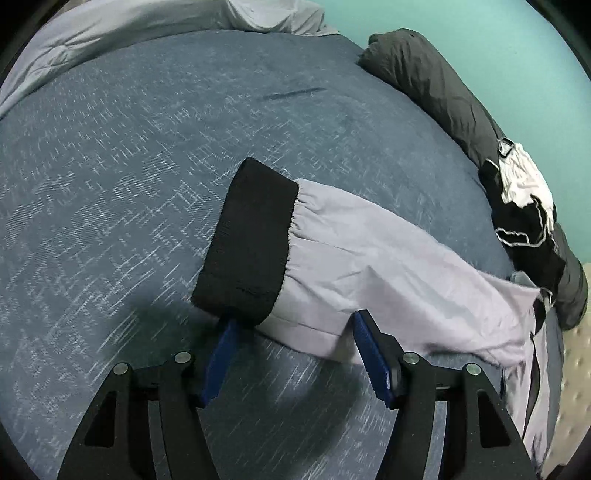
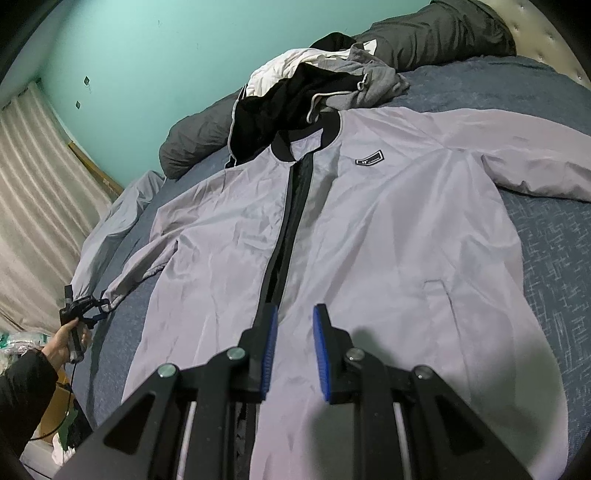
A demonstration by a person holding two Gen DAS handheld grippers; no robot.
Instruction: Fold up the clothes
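A light grey zip jacket [image 2: 369,240] with black collar and trim lies front-up and spread flat on the blue bed cover [image 2: 546,240]. Its one sleeve [image 1: 369,266] stretches across the bed and ends in a black cuff [image 1: 247,243]. My left gripper [image 1: 295,319] stands open at that cuff; the sleeve's edge lies between its blue pads, and one fingertip is tucked under the cuff. From the right wrist view, the left gripper [image 2: 85,306] is small at the sleeve end, held by a hand. My right gripper [image 2: 296,308] hovers over the jacket's lower front beside the zip, jaws narrowly apart with nothing between them.
A heap of black, white and grey clothes [image 2: 295,85] lies past the jacket's collar. A dark grey rolled quilt [image 1: 436,85] runs along the teal wall. A pale grey blanket [image 1: 110,29] covers the far end of the bed. A curtain [image 2: 37,184] hangs at the left.
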